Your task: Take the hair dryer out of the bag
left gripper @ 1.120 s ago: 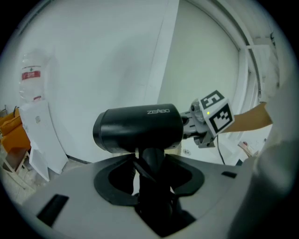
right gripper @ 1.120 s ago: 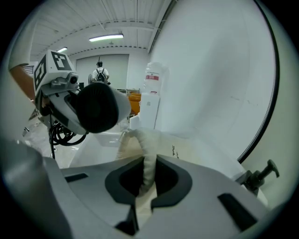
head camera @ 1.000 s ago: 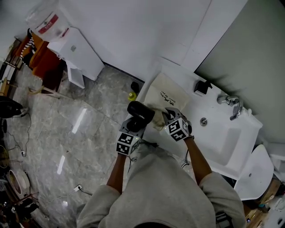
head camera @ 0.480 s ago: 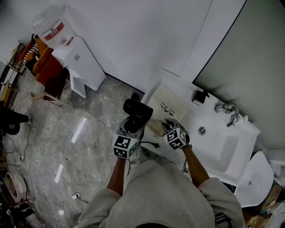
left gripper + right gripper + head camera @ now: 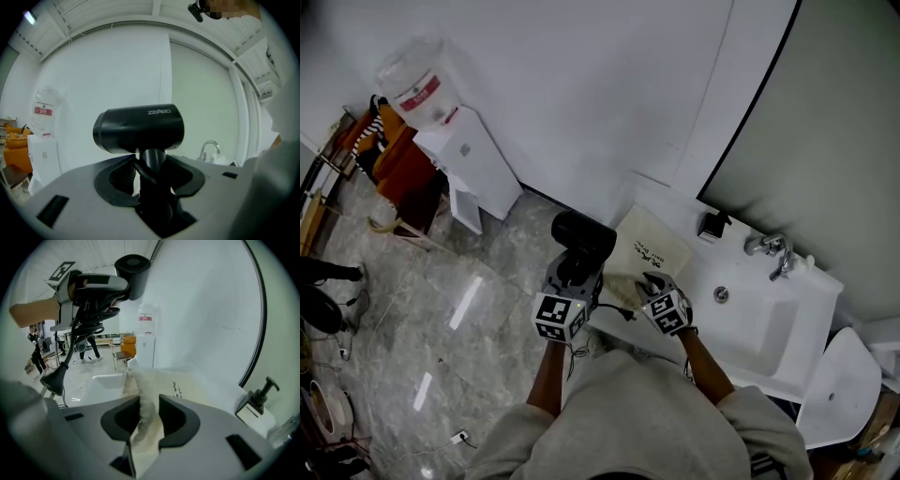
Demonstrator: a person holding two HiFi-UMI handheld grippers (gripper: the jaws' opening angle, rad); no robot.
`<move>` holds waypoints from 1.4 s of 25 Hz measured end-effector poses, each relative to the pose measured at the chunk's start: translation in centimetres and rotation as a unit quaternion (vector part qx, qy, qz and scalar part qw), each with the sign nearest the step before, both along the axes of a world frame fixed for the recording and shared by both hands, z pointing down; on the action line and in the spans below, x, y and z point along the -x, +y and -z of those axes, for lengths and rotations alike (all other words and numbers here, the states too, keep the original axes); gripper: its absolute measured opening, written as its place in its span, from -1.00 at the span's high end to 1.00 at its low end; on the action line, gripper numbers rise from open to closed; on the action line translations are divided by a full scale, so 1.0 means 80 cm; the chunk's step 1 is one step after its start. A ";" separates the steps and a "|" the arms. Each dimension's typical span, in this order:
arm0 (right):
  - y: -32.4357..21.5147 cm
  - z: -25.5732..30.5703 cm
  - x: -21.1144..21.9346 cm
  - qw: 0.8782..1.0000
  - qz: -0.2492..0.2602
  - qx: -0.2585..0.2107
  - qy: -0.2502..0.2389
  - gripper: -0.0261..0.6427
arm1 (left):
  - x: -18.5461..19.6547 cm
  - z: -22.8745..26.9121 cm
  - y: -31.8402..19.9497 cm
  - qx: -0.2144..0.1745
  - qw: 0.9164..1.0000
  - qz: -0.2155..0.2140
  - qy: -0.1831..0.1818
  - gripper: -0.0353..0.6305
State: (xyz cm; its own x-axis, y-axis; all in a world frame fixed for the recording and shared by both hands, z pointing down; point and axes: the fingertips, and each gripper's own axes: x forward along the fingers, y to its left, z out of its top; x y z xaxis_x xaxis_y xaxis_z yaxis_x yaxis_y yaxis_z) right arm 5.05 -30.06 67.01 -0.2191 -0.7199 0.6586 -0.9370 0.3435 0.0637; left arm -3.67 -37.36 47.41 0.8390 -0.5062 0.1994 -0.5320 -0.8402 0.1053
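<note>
The black hair dryer (image 5: 581, 236) (image 5: 138, 129) is up in the air, clear of the bag, nozzle end toward the wall. My left gripper (image 5: 574, 272) (image 5: 151, 173) is shut on its handle, and the cord (image 5: 79, 341) hangs down with its plug (image 5: 55, 378). The beige cloth bag (image 5: 652, 248) (image 5: 192, 380) lies flat on the white counter (image 5: 623, 323) left of the sink. My right gripper (image 5: 642, 283) (image 5: 149, 416) sits at the bag's near edge. Its jaws are opening, with a bunched strip of the bag's cloth (image 5: 146, 399) loose between them.
To the right are a white sink basin (image 5: 769, 328) with a chrome faucet (image 5: 769, 248) and a black soap dispenser (image 5: 710, 225). A water dispenser (image 5: 464, 150) stands by the wall on the left above a grey tiled floor (image 5: 441, 309). A mirror (image 5: 825, 122) covers the wall.
My left gripper has risen with the hair dryer, lifting it off the bag's mouth and a little to the left. The right gripper has stayed at the bag's edge.
</note>
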 end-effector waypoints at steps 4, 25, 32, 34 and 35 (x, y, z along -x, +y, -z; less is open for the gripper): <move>0.004 0.012 0.002 0.999 -0.013 -0.006 -0.037 0.33 | -0.001 0.013 -0.011 -0.009 1.000 0.002 0.011 0.34; 0.044 0.209 -0.130 0.957 -0.201 -0.203 -0.058 0.84 | -0.030 0.039 -0.017 -0.026 0.999 -0.025 0.032 0.34; 0.088 0.247 -0.193 0.933 -0.268 -0.237 -0.043 0.92 | -0.046 0.043 -0.012 -0.034 0.998 -0.031 0.034 0.34; 0.105 0.249 -0.209 0.926 -0.289 -0.241 -0.040 0.92 | -0.049 0.042 -0.010 -0.033 0.998 -0.032 0.035 0.34; 0.113 0.249 -0.216 0.923 -0.297 -0.240 -0.036 0.92 | -0.051 0.041 -0.009 -0.033 0.998 -0.033 0.034 0.34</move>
State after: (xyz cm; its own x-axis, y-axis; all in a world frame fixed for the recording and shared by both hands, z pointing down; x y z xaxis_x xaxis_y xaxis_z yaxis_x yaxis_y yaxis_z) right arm 22.36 -21.00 47.09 0.2776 -0.9326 0.2306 -0.9588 -0.2840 0.0058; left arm 0.41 -38.09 44.15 0.8816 -0.4593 0.1084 -0.4685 -0.8795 0.0834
